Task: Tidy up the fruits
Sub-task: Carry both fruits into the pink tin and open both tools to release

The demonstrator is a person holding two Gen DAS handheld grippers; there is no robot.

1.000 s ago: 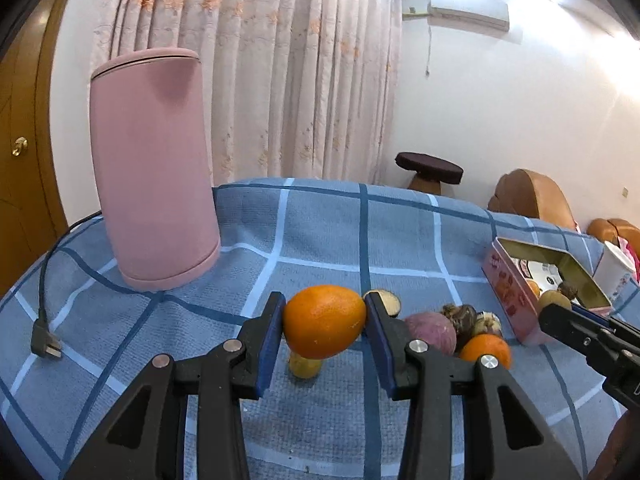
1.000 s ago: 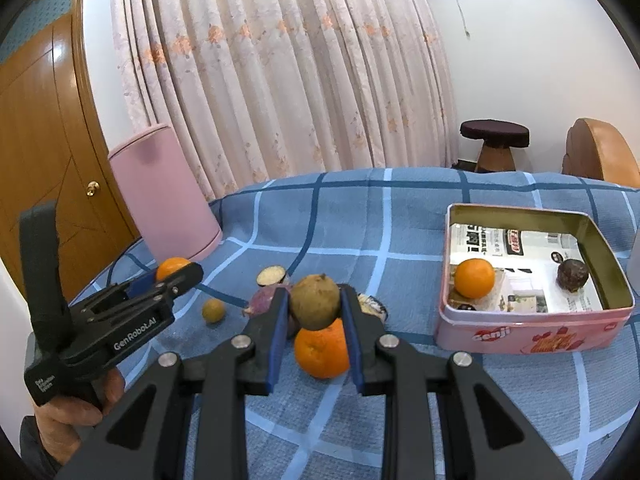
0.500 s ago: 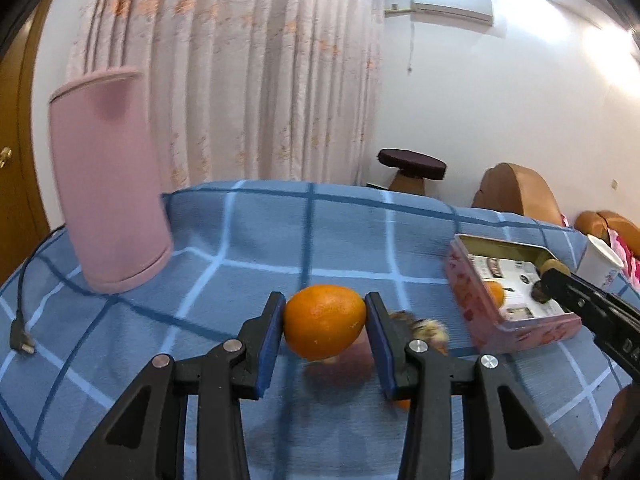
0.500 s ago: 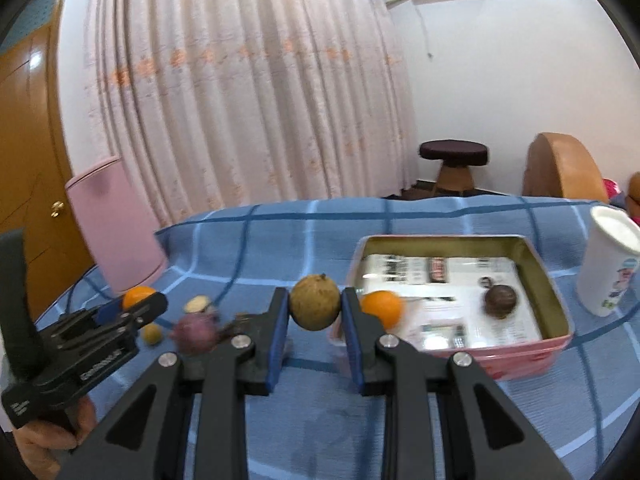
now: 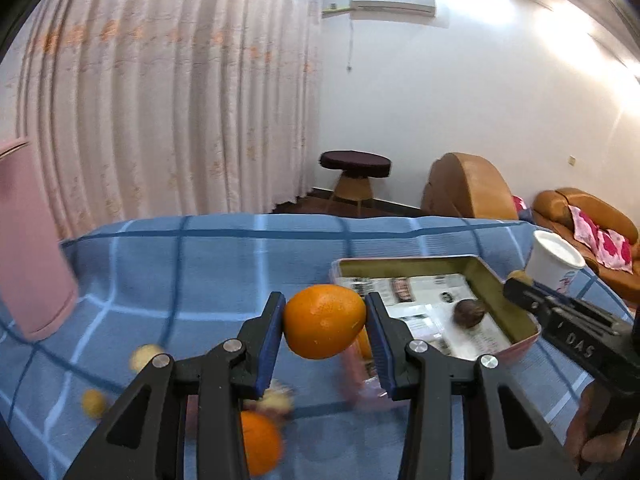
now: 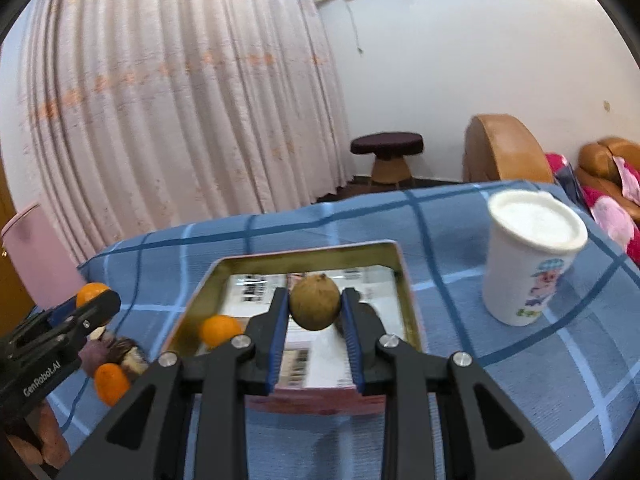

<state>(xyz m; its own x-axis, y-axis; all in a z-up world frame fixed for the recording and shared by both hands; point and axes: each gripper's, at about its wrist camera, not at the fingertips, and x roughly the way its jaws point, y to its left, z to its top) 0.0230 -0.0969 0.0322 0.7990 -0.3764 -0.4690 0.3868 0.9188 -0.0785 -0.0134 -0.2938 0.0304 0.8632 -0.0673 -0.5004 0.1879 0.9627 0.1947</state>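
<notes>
My left gripper is shut on a large orange, held above the blue checked cloth just left of the pink tin. My right gripper is shut on a round brown fruit over the near part of the same tin. Inside the tin lie a small orange and a dark round fruit on printed paper. Loose fruit remain on the cloth: an orange, two small yellow fruits, and a blurred dark pile. The left gripper's tip shows in the right wrist view.
A white paper cup stands right of the tin. A tall pink cylinder stands at the cloth's left. Behind the table are a curtain, a dark stool and brown armchairs.
Both grippers have swung right with their fruit, from over the loose pile towards the tin. The right one now hangs over the tin; the pink cylinder has slid to the left edge.
</notes>
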